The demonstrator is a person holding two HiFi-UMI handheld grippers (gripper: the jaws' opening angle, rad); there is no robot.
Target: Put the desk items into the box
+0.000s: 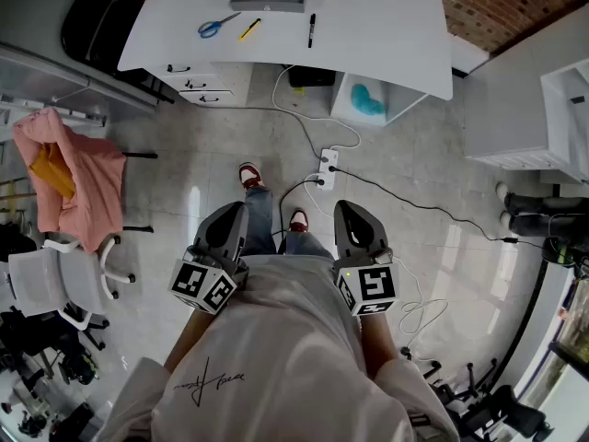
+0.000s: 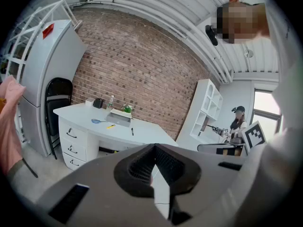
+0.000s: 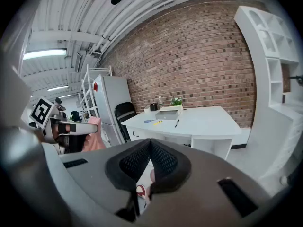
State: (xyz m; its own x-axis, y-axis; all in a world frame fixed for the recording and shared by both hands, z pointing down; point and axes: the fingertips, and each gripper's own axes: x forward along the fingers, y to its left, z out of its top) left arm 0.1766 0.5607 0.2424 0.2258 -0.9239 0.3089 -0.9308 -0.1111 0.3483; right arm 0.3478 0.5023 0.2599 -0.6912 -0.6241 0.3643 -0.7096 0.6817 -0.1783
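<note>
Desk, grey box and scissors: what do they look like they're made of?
Desk: smooth, matte white top, probably laminated board; the core isn't visible. Box: plain grey with thin flat walls, could be metal, plastic or card; I can't tell which. Scissors: the blue handles look plastic, the thin pale blades are likely steel.

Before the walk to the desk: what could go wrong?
Trip hazard: cables and a power strip lie on the floor between the person's shoes and the desk. The scissors, small yellow item and pen lie flat, so they are probably hard to pinch.
</note>
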